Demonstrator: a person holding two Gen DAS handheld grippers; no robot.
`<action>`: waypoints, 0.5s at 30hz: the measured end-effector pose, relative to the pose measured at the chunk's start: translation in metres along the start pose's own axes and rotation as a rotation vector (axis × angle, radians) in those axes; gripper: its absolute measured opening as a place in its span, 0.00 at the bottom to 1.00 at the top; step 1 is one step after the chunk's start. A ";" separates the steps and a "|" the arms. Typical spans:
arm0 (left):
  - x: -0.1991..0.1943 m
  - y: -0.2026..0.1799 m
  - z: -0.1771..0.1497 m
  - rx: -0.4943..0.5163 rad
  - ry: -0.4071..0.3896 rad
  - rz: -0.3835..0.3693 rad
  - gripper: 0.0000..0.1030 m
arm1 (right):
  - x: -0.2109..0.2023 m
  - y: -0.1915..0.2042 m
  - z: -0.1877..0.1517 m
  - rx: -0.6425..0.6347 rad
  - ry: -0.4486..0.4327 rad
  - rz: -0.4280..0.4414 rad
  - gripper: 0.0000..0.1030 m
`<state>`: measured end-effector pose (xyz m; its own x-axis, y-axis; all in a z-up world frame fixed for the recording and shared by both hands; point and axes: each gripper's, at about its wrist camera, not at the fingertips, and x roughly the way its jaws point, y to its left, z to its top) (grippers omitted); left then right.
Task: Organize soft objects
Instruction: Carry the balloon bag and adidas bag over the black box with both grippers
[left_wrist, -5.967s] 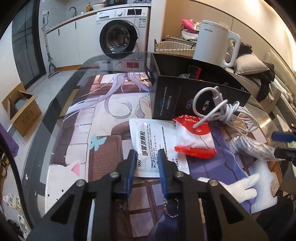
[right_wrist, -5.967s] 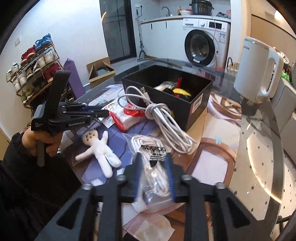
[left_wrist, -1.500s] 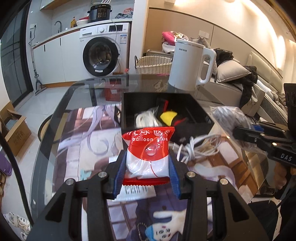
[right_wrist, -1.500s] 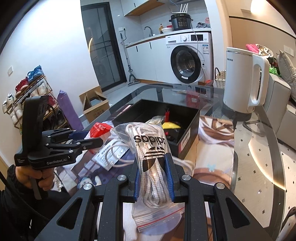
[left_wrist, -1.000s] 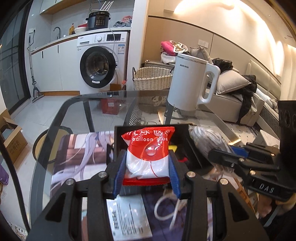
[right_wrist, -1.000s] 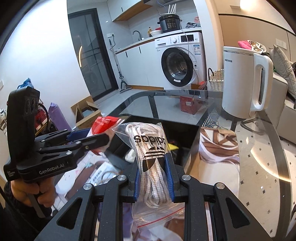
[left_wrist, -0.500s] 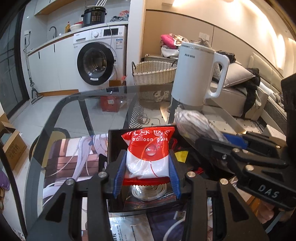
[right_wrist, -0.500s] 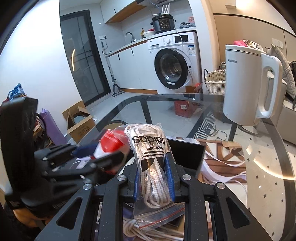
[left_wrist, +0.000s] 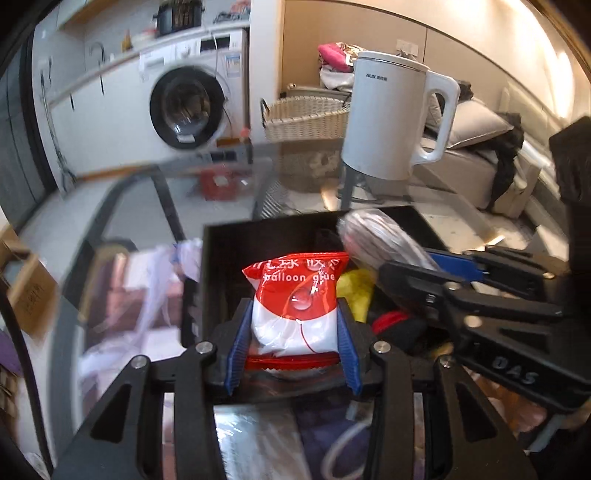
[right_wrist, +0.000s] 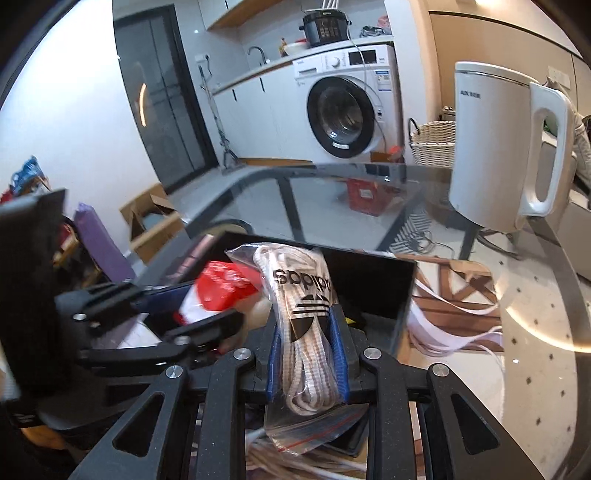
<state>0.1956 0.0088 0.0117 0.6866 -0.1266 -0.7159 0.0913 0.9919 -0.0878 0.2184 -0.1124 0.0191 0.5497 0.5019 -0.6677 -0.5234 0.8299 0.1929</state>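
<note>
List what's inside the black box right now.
In the black box a yellow item and something red and black show. The rest is covered by the balloon glue packet and the bag of laces, each clamped in a tool over the box.

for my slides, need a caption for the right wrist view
Right gripper clamps a bag of laces over the black box.

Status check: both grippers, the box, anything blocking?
Left gripper shut on balloon glue packet. Right gripper shut on bagged laces. Both over black box. Nothing blocking.
</note>
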 end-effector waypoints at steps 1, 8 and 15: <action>-0.001 -0.001 0.000 -0.002 0.001 0.003 0.40 | 0.000 0.001 0.001 -0.017 -0.004 -0.020 0.22; -0.003 -0.005 -0.001 -0.015 0.031 -0.029 0.40 | 0.006 -0.001 0.001 -0.029 0.027 -0.072 0.23; -0.009 -0.010 -0.008 -0.016 0.046 -0.073 0.40 | 0.004 -0.008 0.002 -0.008 0.058 -0.032 0.23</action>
<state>0.1832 0.0003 0.0137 0.6448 -0.1986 -0.7381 0.1278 0.9801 -0.1521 0.2267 -0.1166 0.0162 0.5278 0.4599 -0.7141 -0.5113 0.8434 0.1652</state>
